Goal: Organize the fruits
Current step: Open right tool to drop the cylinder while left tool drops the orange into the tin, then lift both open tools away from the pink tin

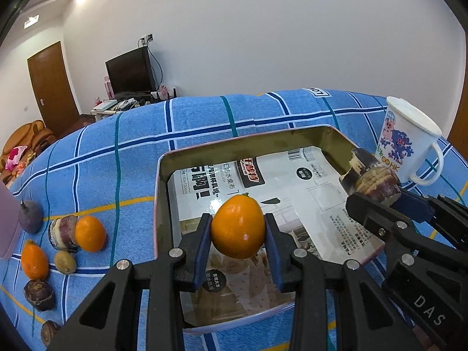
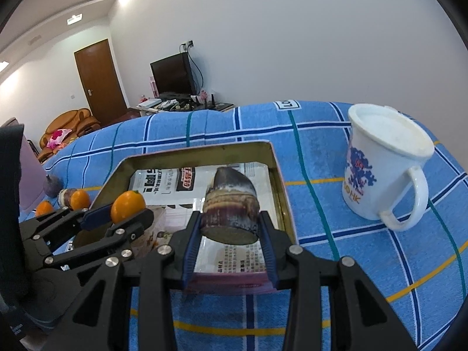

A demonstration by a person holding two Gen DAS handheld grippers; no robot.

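Both sets of jaws were clamped on fruit when we looked. Our left gripper had its blue pads pressed to either side of a smooth egg-shaped orange citrus fruit, held up over the near left part of the shallow rectangular metal tin. Our right gripper was closed on a chunky purple-and-tan cut piece of sugarcane, one pad on each side, hanging over the near right part of the same tin. From the left wrist view we could see that sugarcane piece sitting just over the tin's right wall.

A printed white paper sheet with black text lined the bottom of the tin, and we couldn't spot any fruit lying on it.

The rest of the fruit was still out on the blue checked tablecloth, left of the tin: two more small orange citrus fruits, another banded sugarcane chunk touching one of them, a little brownish-green kiwi-like fruit, a couple of dark brown round water-chestnut-looking things, and a dull purple pointed fruit farthest left.

Over on the right, well apart from the tin, stood a white plastic lidded mug with a blue cartoon print, handle facing near right.
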